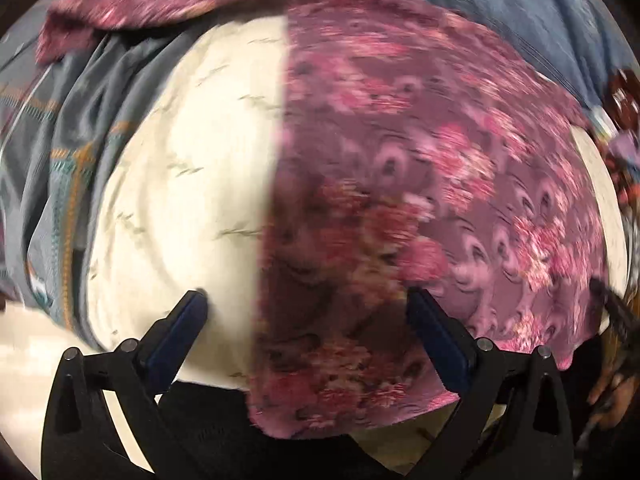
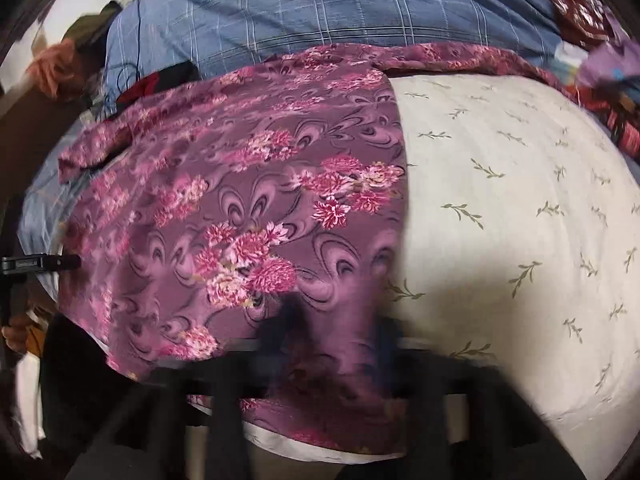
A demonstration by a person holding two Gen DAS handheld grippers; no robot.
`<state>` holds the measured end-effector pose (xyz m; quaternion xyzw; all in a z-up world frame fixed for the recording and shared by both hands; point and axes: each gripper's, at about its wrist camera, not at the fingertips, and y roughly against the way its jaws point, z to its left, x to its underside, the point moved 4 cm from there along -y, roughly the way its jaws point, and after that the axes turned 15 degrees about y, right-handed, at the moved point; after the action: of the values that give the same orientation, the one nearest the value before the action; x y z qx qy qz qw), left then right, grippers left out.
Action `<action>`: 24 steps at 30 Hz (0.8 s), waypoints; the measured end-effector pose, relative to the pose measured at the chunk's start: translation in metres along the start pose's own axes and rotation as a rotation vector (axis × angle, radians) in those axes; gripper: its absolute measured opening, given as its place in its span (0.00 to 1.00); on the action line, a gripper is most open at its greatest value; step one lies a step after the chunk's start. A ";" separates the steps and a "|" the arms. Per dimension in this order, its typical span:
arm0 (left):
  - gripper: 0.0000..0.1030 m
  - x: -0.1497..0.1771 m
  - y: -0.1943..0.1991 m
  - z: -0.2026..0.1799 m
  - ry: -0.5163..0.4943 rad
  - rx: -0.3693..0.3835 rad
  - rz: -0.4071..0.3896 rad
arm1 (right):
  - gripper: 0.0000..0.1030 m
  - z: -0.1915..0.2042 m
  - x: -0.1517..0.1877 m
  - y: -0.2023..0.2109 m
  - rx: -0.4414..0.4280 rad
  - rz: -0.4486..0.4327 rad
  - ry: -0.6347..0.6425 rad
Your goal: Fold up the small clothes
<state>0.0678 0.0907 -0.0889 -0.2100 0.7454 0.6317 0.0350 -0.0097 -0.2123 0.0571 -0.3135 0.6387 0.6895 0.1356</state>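
A purple garment with pink flowers (image 1: 400,184) lies spread over a cream pillow (image 1: 192,184); its straight left edge runs down the pillow's middle. My left gripper (image 1: 306,312) is open, its blue-padded fingers (image 1: 180,332) astride that edge near the front, holding nothing. In the right wrist view the garment (image 2: 240,200) covers the pillow's (image 2: 500,200) left half. My right gripper (image 2: 336,332) is badly blurred at the garment's front hem; its jaw state is unclear. The left gripper (image 2: 60,263) shows at the far left.
A blue checked blanket (image 2: 320,12) lies behind the pillow. A grey patterned cloth (image 1: 68,152) is bunched at the pillow's left. Dark red items (image 2: 580,8) sit at the far right. A hand (image 1: 612,396) shows at the right edge.
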 end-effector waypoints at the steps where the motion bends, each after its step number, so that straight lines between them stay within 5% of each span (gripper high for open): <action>1: 0.78 0.002 0.003 -0.005 -0.009 0.010 -0.017 | 0.10 0.000 0.000 0.000 0.000 -0.005 0.008; 3: 0.40 0.003 0.009 -0.014 -0.048 -0.001 -0.045 | 0.05 -0.005 0.001 0.004 -0.022 -0.021 0.000; 4: 0.12 0.003 0.011 -0.017 -0.052 0.013 -0.033 | 0.05 -0.007 0.000 0.007 -0.038 -0.030 -0.004; 5: 0.04 0.003 0.013 -0.017 -0.042 0.037 -0.009 | 0.04 -0.009 -0.001 0.011 -0.046 -0.039 -0.008; 9: 0.05 0.006 0.029 -0.010 -0.016 0.048 -0.007 | 0.03 -0.033 -0.007 0.057 -0.031 -0.135 -0.048; 15: 0.06 0.010 0.016 0.001 -0.044 0.009 0.050 | 0.02 -0.065 0.025 0.017 -0.032 0.030 -0.143; 18: 0.09 0.007 0.035 -0.002 -0.104 0.036 0.043 | 0.04 -0.068 0.022 0.020 -0.066 0.014 -0.179; 21: 0.31 -0.014 0.055 -0.001 -0.138 0.030 -0.022 | 0.11 -0.081 -0.001 0.035 -0.082 -0.046 -0.221; 23: 0.70 -0.039 0.060 -0.002 -0.132 0.013 -0.087 | 0.29 -0.090 -0.018 0.035 -0.087 -0.086 -0.244; 24: 0.72 -0.057 0.057 -0.006 -0.114 0.001 -0.121 | 0.35 -0.096 -0.028 0.034 -0.081 -0.106 -0.258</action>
<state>0.1005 0.1071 -0.0165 -0.2185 0.7286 0.6388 0.1157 0.0171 -0.3044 0.1024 -0.2607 0.5703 0.7411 0.2399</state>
